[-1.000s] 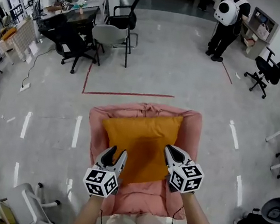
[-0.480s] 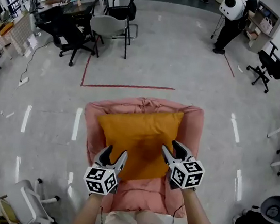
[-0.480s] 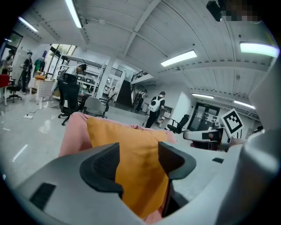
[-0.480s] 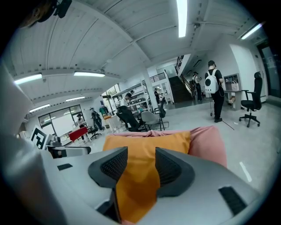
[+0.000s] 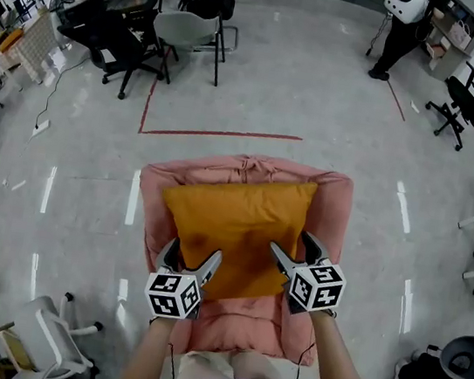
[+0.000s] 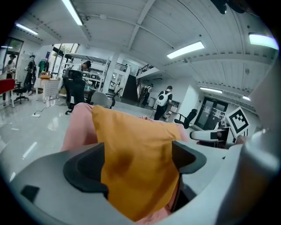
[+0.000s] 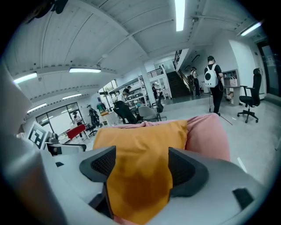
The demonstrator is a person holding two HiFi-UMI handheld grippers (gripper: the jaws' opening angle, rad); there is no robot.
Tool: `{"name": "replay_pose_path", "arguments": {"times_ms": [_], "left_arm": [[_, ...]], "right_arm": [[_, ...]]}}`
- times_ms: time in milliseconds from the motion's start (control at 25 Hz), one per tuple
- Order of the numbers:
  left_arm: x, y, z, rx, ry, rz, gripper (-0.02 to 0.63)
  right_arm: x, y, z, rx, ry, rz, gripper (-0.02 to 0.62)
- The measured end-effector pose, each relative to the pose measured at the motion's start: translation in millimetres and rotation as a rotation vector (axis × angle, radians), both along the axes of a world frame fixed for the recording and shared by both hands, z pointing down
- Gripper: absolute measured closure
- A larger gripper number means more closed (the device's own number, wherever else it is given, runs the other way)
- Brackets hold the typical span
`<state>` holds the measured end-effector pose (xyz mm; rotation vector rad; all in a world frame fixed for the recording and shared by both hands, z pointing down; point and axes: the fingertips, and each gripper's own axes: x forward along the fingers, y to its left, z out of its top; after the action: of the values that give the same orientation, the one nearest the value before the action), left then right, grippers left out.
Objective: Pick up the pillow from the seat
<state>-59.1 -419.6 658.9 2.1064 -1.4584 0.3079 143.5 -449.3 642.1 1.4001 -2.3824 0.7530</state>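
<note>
Grasp step, pillow not yet held. Orange pillow point(image 5: 236, 224) lies on pink seat point(image 5: 333, 209). Your left hand-held gripper point(image 5: 190, 257) sits at pillow's 7 o'clock, right hand-held gripper point(image 5: 291, 243) at 5 o'clock. Both sets of jaws, just opened, stand released astride pillow's near corners. Next move likely calls for you to clench both and lift evenly.

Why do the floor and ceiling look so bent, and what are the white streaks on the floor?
Head view: a wide lens bows the red floor line; the streaks look like reflected ceiling light. Left gripper view: round fisheye picture, black corners, a lamp glaring. Right gripper view: same curving; a shadow darkens the pillow.
</note>
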Motion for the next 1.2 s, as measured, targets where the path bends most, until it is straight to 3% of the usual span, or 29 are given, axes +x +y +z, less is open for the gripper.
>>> {"name": "replay_pose_path", "arguments": {"times_ms": [280, 1200], "left_arm": [[-6, -7, 25, -0.036, -0.019, -0.059, 0.074], [-19, -38, 88, -0.161, -0.038, -0.122, 0.06]], "right_arm": [[2, -4, 34, -0.059, 0.001, -0.007, 0.109], [13, -44, 96, -0.125, 0.103, 0.008, 0.097]]}}
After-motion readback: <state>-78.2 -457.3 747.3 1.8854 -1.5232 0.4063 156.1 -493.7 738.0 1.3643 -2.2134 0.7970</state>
